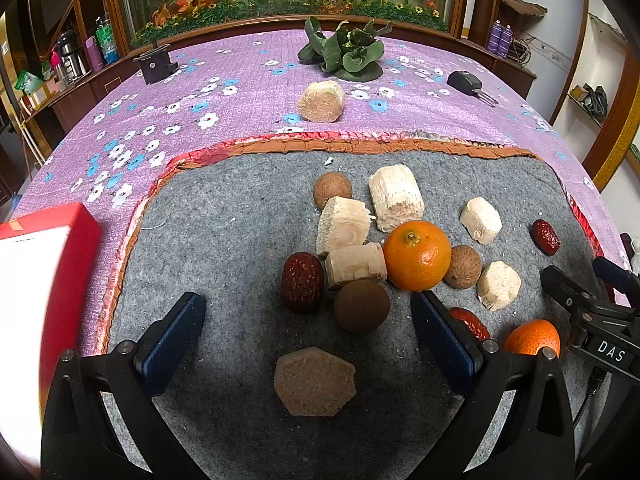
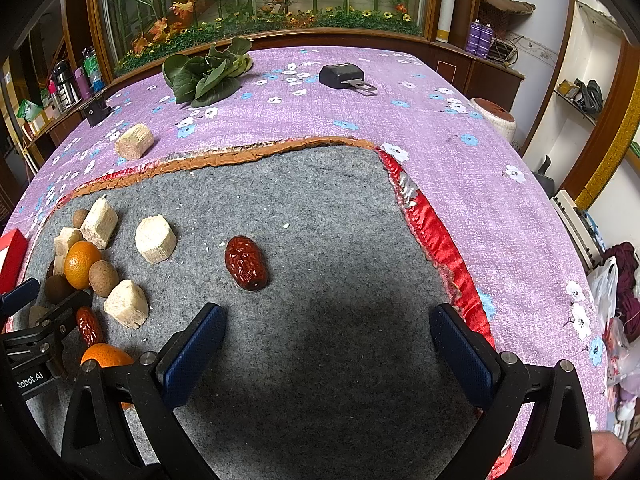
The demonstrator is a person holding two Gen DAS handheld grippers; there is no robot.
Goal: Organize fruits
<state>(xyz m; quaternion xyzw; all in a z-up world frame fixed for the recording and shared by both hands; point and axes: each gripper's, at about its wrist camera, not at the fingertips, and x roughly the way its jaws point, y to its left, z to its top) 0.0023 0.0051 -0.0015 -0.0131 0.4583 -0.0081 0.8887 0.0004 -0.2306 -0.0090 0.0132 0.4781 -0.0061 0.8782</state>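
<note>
On the grey felt mat (image 1: 224,240) lie an orange (image 1: 417,255), a second orange (image 1: 531,338), red dates (image 1: 302,287) (image 1: 545,237), brown longans (image 1: 361,305) (image 1: 332,189) and pale sugarcane chunks (image 1: 395,197). A flat brown hexagonal piece (image 1: 314,381) lies between my left fingers. My left gripper (image 1: 308,316) is open and empty, just short of the pile. My right gripper (image 2: 326,330) is open and empty over bare mat (image 2: 328,208); one red date (image 2: 245,263) lies ahead to its left. The pile with the orange (image 2: 82,263) shows at far left.
A red and white box (image 1: 44,272) stands at the mat's left edge. On the purple flowered cloth (image 1: 248,72) lie a sugarcane chunk (image 1: 321,101), leafy greens (image 1: 344,50) and two black devices (image 1: 155,64) (image 1: 466,81). The table edge falls away on the right (image 2: 560,280).
</note>
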